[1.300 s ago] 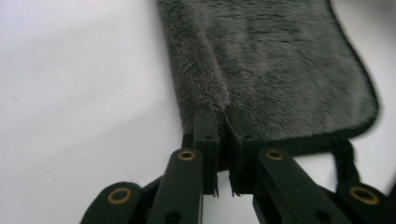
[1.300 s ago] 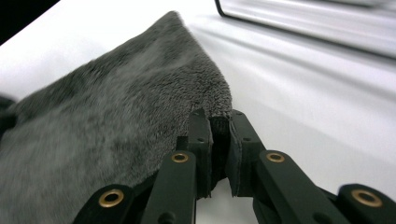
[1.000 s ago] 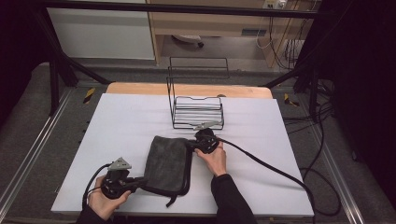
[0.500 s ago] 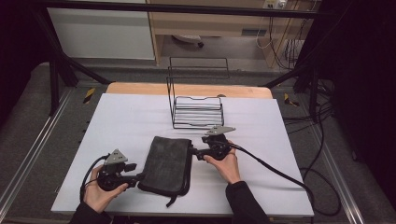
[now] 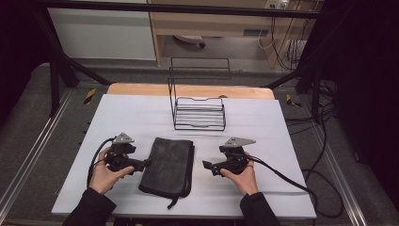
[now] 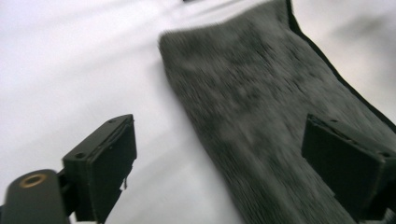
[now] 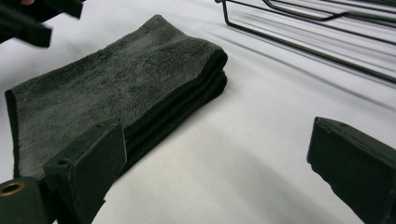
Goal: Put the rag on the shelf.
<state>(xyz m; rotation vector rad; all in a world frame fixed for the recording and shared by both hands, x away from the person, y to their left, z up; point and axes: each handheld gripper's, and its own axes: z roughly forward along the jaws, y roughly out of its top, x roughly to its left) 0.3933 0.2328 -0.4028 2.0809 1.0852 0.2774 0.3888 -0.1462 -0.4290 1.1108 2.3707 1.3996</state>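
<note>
A folded dark grey towel (image 5: 168,165) lies flat on the white table cover, a loose strip trailing from its near edge. My left gripper (image 5: 147,163) lies level at the towel's left edge, pointing right. In the left gripper view its jaws (image 6: 224,158) have just been opening and stand wide apart, the towel (image 6: 261,107) lying under the right one, unpressed. My right gripper (image 5: 205,165) points left, a short gap from the towel's right side. Its jaws (image 7: 219,154) have also just been opening, with bare table between them and the towel (image 7: 116,88) ahead.
A black wire rack (image 5: 197,113) stands behind the towel at the table's middle back; its bars (image 7: 327,28) run close ahead of the right gripper. A cable (image 5: 282,176) trails right from the right gripper. The other gripper (image 7: 28,18) shows at the right gripper view's top left.
Both grippers have let go of the towel and opened. The right one has drawn off to the right and nearer, the left one up along the left edge. The towel now lies flat.
</note>
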